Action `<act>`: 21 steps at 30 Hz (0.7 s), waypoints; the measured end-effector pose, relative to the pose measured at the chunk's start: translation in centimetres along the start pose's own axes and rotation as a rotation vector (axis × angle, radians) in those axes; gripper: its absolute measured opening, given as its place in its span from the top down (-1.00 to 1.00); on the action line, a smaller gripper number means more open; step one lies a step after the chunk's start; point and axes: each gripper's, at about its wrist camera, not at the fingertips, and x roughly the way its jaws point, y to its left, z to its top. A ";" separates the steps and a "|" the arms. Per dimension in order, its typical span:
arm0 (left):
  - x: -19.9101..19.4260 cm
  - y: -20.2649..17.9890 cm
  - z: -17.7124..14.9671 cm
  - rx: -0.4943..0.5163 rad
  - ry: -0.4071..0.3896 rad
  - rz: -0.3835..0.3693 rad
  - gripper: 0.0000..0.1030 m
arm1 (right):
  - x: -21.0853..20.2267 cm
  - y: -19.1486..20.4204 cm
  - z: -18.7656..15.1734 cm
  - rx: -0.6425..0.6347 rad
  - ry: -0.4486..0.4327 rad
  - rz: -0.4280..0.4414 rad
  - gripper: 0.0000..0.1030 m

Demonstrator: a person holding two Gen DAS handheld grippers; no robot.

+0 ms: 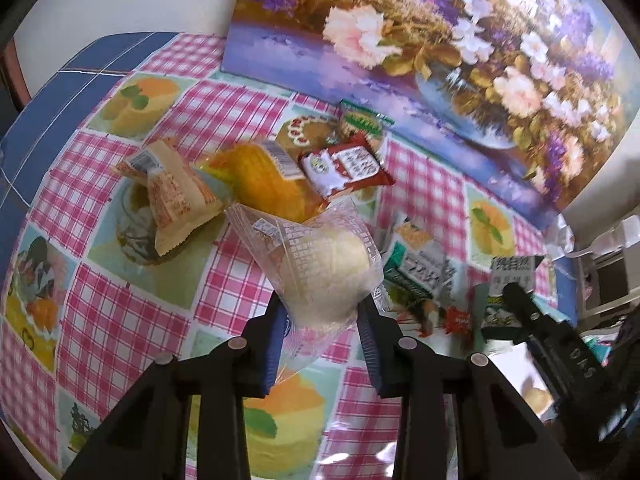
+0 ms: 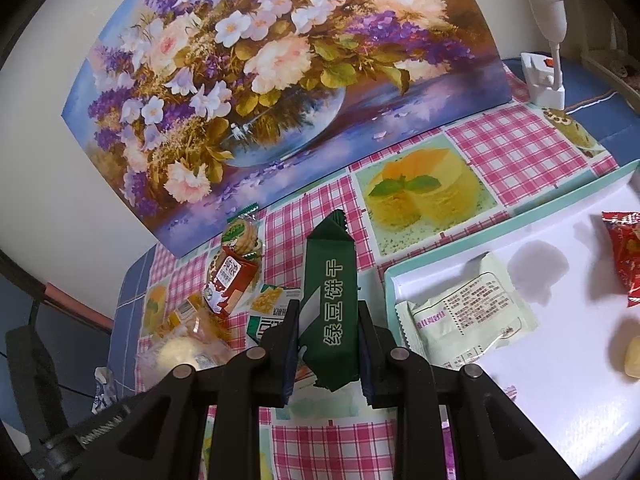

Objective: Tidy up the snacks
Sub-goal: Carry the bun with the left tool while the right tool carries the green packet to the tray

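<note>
Green biscuit packet [image 2: 329, 304] stands lengthwise in right claw [image 2: 328, 344].

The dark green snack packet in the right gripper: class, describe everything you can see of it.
The dark green snack packet is a long, slim, glossy foil-like wrapper with pale characters printed along its length and a crimped zigzag seal at its far end. It is sealed and lifted above the pink checked tablecloth, pointing away from the camera. The right gripper pinches its lower half from both sides; nothing else visibly touches it.
</note>
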 end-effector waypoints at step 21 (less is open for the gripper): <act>-4.0 -9.6 -1.6 0.146 -0.070 -0.143 0.29 | -7.9 -7.3 1.7 0.094 -0.111 -0.175 0.48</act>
